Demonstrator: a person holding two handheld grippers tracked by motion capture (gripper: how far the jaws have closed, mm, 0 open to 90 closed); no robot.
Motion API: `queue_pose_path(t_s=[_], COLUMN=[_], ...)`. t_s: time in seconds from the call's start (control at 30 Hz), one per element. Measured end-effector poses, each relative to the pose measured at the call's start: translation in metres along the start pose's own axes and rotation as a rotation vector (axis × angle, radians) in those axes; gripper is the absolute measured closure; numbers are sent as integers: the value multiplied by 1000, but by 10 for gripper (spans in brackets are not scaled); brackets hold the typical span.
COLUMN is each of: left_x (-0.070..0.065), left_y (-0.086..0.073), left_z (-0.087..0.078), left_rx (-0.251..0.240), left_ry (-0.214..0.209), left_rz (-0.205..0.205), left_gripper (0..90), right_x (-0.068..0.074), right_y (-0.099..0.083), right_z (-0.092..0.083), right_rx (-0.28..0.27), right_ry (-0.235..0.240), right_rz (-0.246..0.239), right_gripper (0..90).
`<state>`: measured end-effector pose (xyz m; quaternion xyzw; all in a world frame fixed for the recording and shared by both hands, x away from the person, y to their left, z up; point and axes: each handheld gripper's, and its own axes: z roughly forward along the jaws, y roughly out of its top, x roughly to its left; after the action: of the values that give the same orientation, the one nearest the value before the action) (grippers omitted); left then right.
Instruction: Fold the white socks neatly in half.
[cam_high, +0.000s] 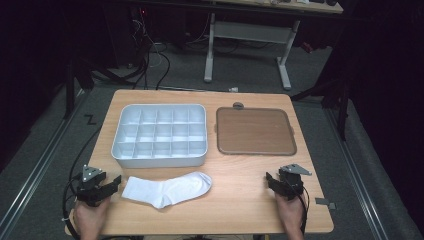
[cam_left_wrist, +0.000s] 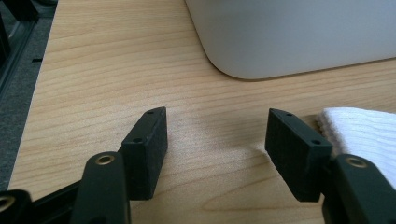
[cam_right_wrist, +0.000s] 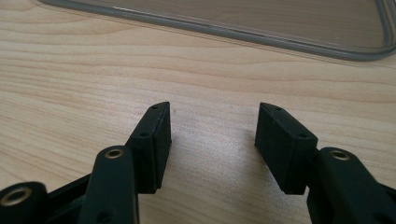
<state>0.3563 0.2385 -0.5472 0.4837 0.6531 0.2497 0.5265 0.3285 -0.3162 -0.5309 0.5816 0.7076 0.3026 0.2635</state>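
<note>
Both grippers sit low at the near edge of the table (cam_high: 240, 200), jaws spread wide, nothing between them. The left gripper (cam_high: 116, 183) points at the sock (cam_high: 167, 190), which lies flat just beyond its jaw tips; in the left gripper view, the sock's (cam_left_wrist: 364, 135) ribbed end sits right beside the right-hand jaw, outside the gap. The right gripper (cam_high: 270, 181) has bare wood ahead of its jaws, with the lid (cam_high: 255, 131) farther on; its rim (cam_right_wrist: 243, 32) crosses the top of the right gripper view.

The sock looks like the thing to pick up, probably for the tray (cam_high: 160, 135), whose rounded corner (cam_left_wrist: 289, 42) lies beyond the left jaws. To do it well, I'd swing the left gripper sideways so the cuff comes between the pads, press down to the wood, then pinch both layers. The fabric is soft and may slip away or bunch, so close slowly. The right gripper could take the toe end.

The table is pale wood grain, smooth and bare near the jaws. Around it the room is dark: grey floor, cables, another desk's legs (cam_high: 285, 65) behind.
</note>
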Motion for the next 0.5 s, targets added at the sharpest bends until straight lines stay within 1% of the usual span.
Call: queue_pose_path(t_s=[0.03,0.07,0.1,0.13,0.17,0.5], left_x=[-1,-1,-2,-2,-3,-2], left_y=[-1,-1,-2,-2,-3,-3], left_z=[0,0,1,1,1,1], left_rx=[-1,-1,5,5,7,9], left_ry=[2,2,2,2,2,-3], left_rz=[11,11,32,32,42,35], left_gripper=[396,391,379,371,371,360], right_x=[0,0,0,0,0,1], right_y=[0,0,0,0,0,0], right_z=[0,0,0,0,0,0], right_rx=[0,0,0,0,1,0], right_ry=[0,0,0,0,0,-1], right_rz=[1,1,0,0,1,0], right_gripper=[461,461,457,457,456,452])
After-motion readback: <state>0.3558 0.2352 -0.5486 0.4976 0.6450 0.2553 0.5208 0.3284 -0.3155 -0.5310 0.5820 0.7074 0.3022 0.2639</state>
